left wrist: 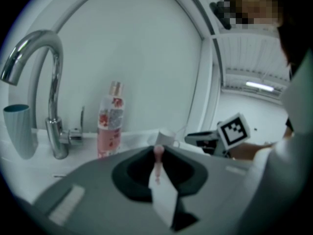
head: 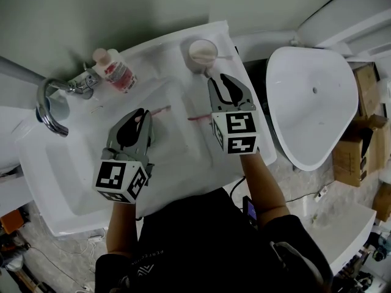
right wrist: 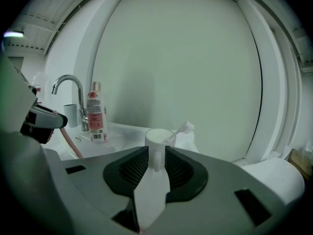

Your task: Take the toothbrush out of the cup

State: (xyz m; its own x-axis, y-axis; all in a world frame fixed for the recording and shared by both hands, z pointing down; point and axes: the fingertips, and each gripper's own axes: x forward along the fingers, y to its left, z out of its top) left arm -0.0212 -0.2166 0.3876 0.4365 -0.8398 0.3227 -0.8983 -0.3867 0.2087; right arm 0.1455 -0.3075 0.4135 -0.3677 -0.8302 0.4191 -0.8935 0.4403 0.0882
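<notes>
Grips pink toothbrush (left wrist: 157, 165) with left gripper (head: 142, 118); aims right gripper (head: 219, 83), jaws apart, at far cup (right wrist: 155, 140); white toothbrush (right wrist: 182, 129) not yet out.

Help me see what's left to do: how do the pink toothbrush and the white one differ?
The pink toothbrush is clamped in the left gripper over the sink; the white toothbrush stands in the cup. The pink one juts sideways from the jaws; the white one leans, head up. Both are slim toothbrushes.
</notes>
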